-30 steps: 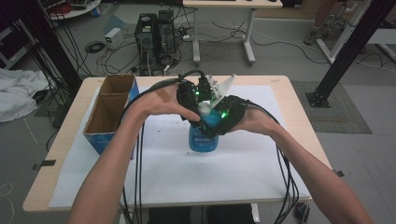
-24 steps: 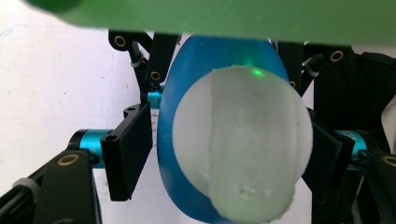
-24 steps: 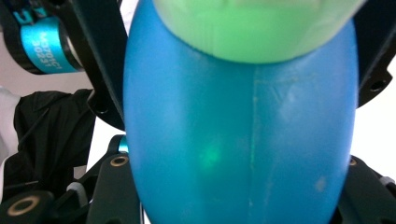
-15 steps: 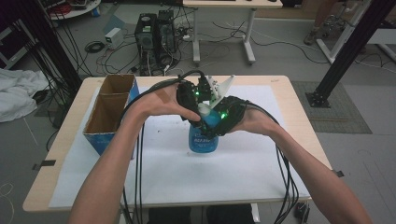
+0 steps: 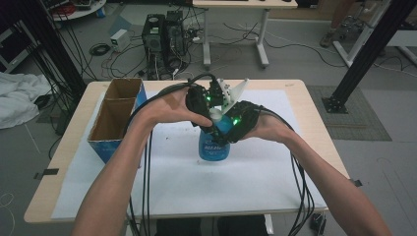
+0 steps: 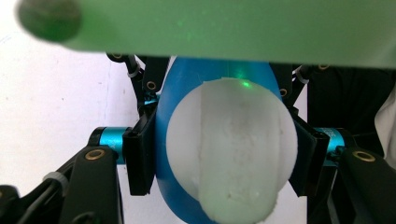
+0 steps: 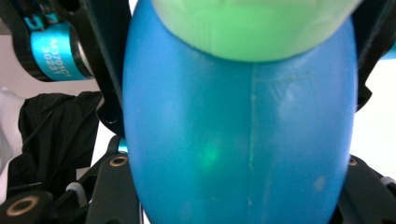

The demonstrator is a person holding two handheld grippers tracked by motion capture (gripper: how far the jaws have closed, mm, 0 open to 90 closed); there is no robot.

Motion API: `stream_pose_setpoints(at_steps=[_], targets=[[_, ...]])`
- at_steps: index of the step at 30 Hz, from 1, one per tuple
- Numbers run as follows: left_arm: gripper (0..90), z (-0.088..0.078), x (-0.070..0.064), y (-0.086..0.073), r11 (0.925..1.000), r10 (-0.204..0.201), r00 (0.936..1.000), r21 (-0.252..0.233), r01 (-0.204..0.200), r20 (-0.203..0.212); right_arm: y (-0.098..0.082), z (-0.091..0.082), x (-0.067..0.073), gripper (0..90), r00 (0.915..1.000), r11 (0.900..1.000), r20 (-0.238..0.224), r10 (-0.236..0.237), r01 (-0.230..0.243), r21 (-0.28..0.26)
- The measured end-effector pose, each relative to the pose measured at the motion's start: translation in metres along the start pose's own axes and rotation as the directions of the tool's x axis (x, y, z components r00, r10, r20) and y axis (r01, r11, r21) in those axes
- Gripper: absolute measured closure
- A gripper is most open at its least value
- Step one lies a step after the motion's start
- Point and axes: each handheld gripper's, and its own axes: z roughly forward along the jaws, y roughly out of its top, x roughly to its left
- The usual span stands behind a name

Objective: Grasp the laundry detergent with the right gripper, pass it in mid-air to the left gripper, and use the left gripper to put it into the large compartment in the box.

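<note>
The blue bottle point(image 5: 214, 145) stands at frame centre on the white mat point(image 5: 255, 182). Its white cap point(image 6: 232, 154) is now clamped by the left gripper point(image 6: 224, 158), whose jaws just closed, while the right gripper point(image 7: 233, 140) pinches the body; twisting seemingly remains (cap detail: left gripper view).

Pretty cluttered lab: grey floor point(image 5: 305, 49) with cables everywhere, a computer tower point(image 5: 164, 32) behind the wooden table point(image 5: 314, 118), white cloth point(image 5: 19, 101) off its left edge, black frame post point(image 5: 366, 51) on the right.
</note>
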Motion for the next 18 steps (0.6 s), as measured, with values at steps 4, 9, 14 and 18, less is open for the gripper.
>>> stream_pose_setpoints(at_steps=[4,9,14,18], targets=[[38.1,-0.0011,0.0000,0.0003,1.0000,-0.001,1.0000,0.000,0.001,0.002,-0.0001,0.0009,0.0004,45.3,1.0000,1.000,-0.002,0.001,-0.001,-0.004],[38.1,-0.0043,0.0002,-0.0007,1.0000,0.003,1.0000,-0.006,-0.003,0.003,-0.0002,0.0004,-0.0004,44.8,0.9998,0.999,-0.017,-0.002,0.002,-0.034],[38.0,-0.0037,0.0002,-0.0014,1.0000,-0.002,1.0000,-0.008,0.002,0.001,0.0001,0.0009,-0.0012,44.1,0.9999,1.000,-0.014,-0.010,0.010,-0.029],[38.1,-0.0032,-0.0004,-0.0015,0.9999,-0.006,1.0000,-0.009,0.006,0.000,-0.0002,0.0009,-0.0005,43.5,0.9999,1.000,-0.012,-0.012,0.012,-0.027]])
